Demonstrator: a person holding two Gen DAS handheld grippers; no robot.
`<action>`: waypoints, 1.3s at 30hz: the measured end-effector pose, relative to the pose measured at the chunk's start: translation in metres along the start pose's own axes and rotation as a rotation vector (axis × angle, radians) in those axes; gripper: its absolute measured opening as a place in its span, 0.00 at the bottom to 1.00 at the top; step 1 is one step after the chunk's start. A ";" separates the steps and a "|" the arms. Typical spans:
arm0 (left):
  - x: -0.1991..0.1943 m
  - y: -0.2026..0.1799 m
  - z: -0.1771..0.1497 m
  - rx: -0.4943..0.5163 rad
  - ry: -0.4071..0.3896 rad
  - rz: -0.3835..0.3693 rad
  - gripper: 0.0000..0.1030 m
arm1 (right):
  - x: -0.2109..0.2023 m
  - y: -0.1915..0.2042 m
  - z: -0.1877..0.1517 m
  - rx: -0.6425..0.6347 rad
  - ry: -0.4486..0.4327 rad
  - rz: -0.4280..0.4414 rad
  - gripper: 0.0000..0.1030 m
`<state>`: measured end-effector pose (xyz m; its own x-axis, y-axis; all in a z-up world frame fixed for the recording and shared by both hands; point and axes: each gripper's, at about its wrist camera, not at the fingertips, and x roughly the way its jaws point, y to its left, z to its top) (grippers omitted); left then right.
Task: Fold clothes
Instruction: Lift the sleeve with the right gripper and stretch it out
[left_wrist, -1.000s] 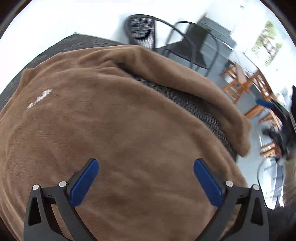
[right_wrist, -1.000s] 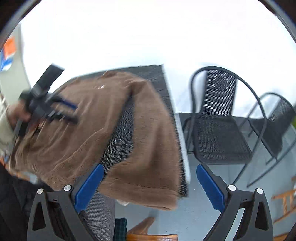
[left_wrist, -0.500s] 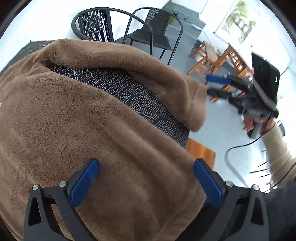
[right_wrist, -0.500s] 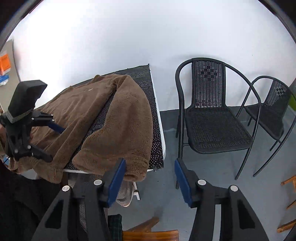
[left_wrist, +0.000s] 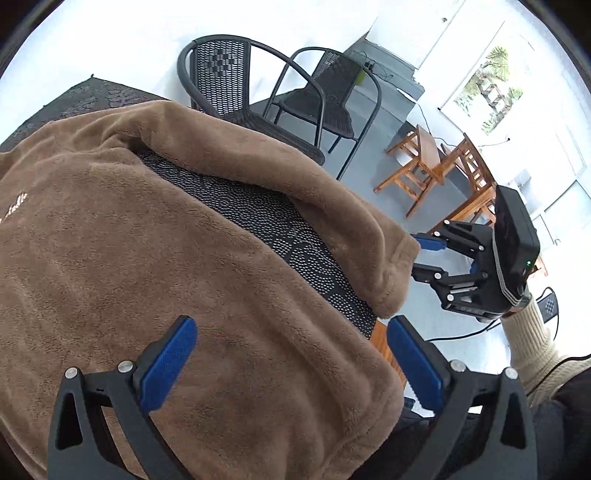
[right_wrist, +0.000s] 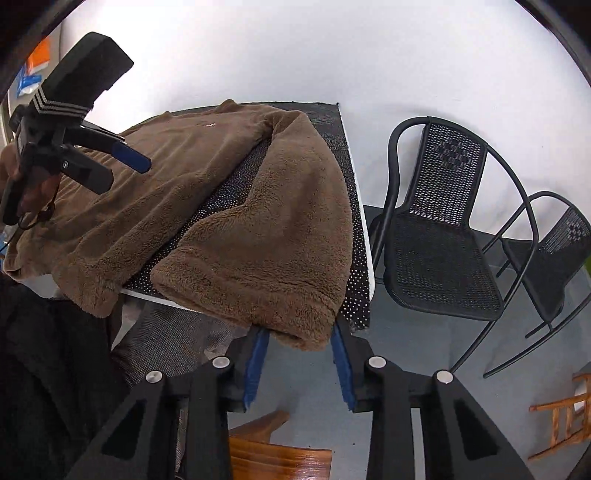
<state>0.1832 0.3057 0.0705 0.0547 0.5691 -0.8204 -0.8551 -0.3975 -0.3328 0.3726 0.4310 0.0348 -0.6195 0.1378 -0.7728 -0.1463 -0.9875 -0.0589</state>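
Observation:
A brown fleece sweater (left_wrist: 155, 258) lies spread on a table with a black dotted cover (left_wrist: 266, 218). Its right sleeve (right_wrist: 273, 236) runs to the near table corner, and the cuff hangs over the edge. My right gripper (right_wrist: 299, 347) is open, with its blue pads on either side of the cuff end. It also shows in the left wrist view (left_wrist: 424, 258), just beside the cuff. My left gripper (left_wrist: 288, 354) is open and empty above the sweater's hem; it shows in the right wrist view (right_wrist: 122, 166) too.
Two black metal chairs (right_wrist: 436, 229) stand beside the table's right side. Wooden chairs and a table (left_wrist: 436, 162) stand farther off on the grey floor. A wooden seat (right_wrist: 273, 458) is below the near table edge. A white wall is behind the table.
My right gripper has moved in to the hanging sleeve cuff, and its pads now stand around it. My left gripper has stayed open over the hem.

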 end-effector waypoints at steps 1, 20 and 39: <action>-0.001 0.004 -0.002 -0.006 -0.003 0.002 1.00 | -0.001 -0.002 0.001 0.019 -0.007 0.008 0.33; -0.035 0.027 0.000 -0.009 -0.119 0.053 1.00 | -0.057 -0.043 0.071 0.285 -0.333 -0.125 0.06; -0.148 0.149 -0.058 -0.382 -0.403 0.157 1.00 | -0.075 0.054 0.279 0.058 -0.646 0.088 0.06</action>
<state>0.0780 0.1201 0.1156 -0.3225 0.6821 -0.6563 -0.5859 -0.6884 -0.4276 0.1956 0.3892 0.2660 -0.9672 0.0930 -0.2364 -0.1041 -0.9939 0.0351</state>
